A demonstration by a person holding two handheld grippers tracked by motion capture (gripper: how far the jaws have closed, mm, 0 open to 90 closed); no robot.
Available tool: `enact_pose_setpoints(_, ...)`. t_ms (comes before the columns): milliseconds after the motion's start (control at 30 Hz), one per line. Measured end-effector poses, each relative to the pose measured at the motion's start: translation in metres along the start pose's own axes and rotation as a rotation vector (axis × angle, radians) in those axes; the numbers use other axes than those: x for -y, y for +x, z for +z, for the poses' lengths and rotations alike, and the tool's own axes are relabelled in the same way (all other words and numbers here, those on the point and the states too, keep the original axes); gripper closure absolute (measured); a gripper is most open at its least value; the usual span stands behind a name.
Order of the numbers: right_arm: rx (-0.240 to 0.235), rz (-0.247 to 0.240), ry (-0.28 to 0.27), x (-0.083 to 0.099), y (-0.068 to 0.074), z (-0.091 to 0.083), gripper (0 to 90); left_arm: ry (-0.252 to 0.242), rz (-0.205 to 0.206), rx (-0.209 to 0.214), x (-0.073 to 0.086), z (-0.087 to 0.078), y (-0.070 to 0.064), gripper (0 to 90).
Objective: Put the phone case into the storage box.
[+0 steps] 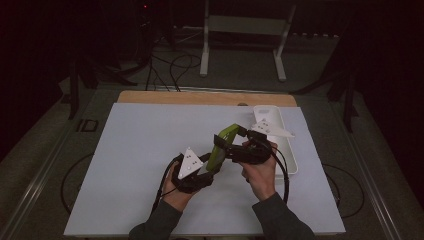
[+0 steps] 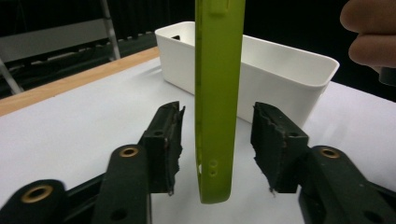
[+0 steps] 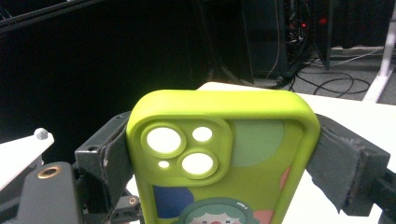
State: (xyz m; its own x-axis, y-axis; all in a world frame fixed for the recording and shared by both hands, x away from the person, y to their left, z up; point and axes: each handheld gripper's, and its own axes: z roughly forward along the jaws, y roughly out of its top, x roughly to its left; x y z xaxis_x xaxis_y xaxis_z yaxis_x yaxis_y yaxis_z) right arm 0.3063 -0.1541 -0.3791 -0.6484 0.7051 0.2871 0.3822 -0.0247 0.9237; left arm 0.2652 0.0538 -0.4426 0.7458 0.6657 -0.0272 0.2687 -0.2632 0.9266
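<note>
The right gripper (image 3: 224, 154) has its jaws clamped on both long edges of the green phone case (image 3: 224, 158), lifted off the surface (image 1: 150, 150). The left gripper (image 2: 217, 144) stands wide open, the case's lower end edge-on between its jaws, touching neither. The white bin (image 2: 280, 70) lies beyond.
</note>
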Motion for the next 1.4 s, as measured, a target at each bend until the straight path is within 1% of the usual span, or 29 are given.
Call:
enact_pose_setpoints(300,0.01,-0.004,0.0,-0.001,-0.001,-0.001,15.9,0.029,0.008,0.01,-0.001,-0.002,0.004,37.8)
enact_pose_setpoints(367,0.011,-0.005,-0.001,-0.001,-0.001,-0.001,15.8,0.035,0.015,0.008,-0.001,-0.003,0.005,35.8)
enact_pose_setpoints(467,0.018,-0.015,-0.001,-0.002,-0.001,-0.001,15.9,0.058,0.021,0.017,-0.001,-0.004,0.007,32.0)
enact_pose_setpoints(567,0.025,-0.018,0.003,-0.002,-0.001,-0.002,15.9,0.065,0.019,0.027,-0.001,-0.006,0.01,28.6)
enact_pose_setpoints(633,0.027,-0.023,0.001,-0.003,-0.001,-0.002,15.9,0.072,0.023,0.023,-0.001,-0.007,0.011,26.2)
enact_pose_setpoints(700,0.03,-0.027,0.0,-0.004,-0.001,-0.002,15.9,0.079,0.027,0.008,-0.001,-0.008,0.012,23.8)
enact_pose_setpoints(767,0.031,-0.029,0.0,-0.004,-0.001,-0.002,15.9,0.084,0.027,0.005,-0.001,-0.009,0.014,22.8)
enact_pose_setpoints(833,0.034,-0.032,-0.001,-0.005,-0.001,-0.003,15.9,0.087,0.03,-0.001,-0.001,-0.011,0.015,20.0)
enact_pose_setpoints(933,0.042,-0.043,0.0,-0.008,0.0,-0.003,15.9,0.096,0.024,0.0,-0.001,-0.013,0.019,16.1)
enact_pose_setpoints(1100,0.05,-0.061,-0.004,-0.013,0.002,-0.004,15.9,0.116,0.028,-0.007,-0.001,-0.016,0.023,12.3)
enact_pose_setpoints(1267,0.061,-0.07,-0.002,-0.016,0.002,-0.003,15.9,0.116,0.03,-0.015,0.0,-0.022,0.027,9.1)
enact_pose_setpoints(1400,0.07,-0.067,0.0,-0.017,-0.001,-0.003,15.9,0.112,0.028,-0.032,0.001,-0.026,0.031,7.9)
